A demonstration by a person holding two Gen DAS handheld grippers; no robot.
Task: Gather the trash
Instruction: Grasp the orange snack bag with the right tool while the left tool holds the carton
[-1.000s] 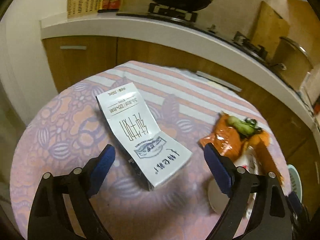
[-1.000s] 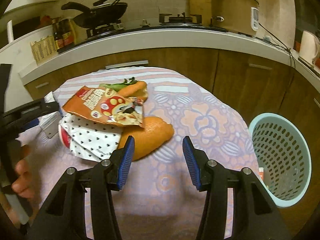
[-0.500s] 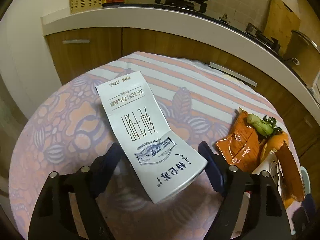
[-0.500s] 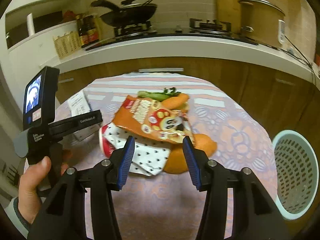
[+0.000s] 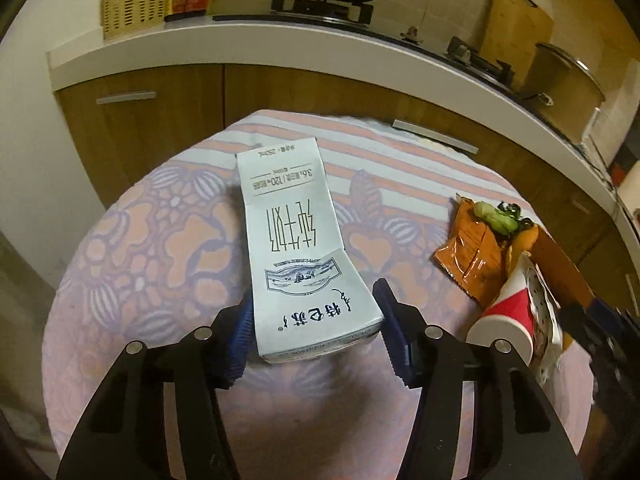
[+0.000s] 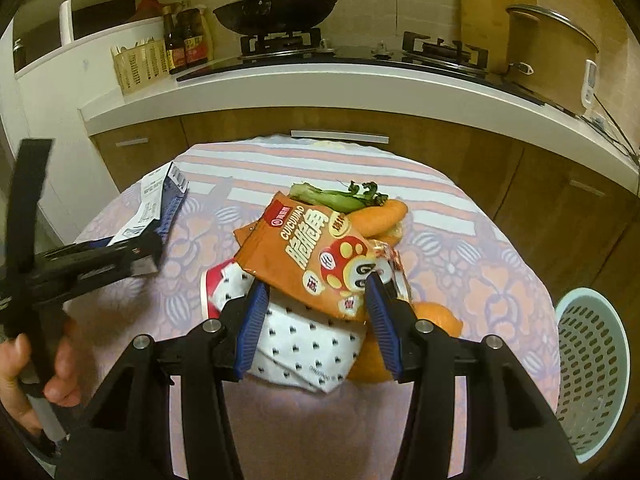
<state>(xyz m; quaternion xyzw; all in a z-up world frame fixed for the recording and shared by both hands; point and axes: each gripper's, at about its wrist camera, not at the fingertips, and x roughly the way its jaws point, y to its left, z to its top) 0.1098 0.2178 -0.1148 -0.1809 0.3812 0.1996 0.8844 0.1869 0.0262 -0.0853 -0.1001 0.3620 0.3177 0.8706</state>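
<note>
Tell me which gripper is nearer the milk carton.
Left. The left gripper straddles the near end of the milk carton, jaws closing on it. The right gripper is off to the side, over the orange snack bag.

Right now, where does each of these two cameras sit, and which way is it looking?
Left wrist: rides the left hand-held gripper, facing down at the white rectangular milk carton between its closing jaws.
Right wrist: rides the right hand-held gripper, facing the orange foil snack bag; the person's left hand shows.
Both share the carton, snack bag and floral tablecloth.
</note>
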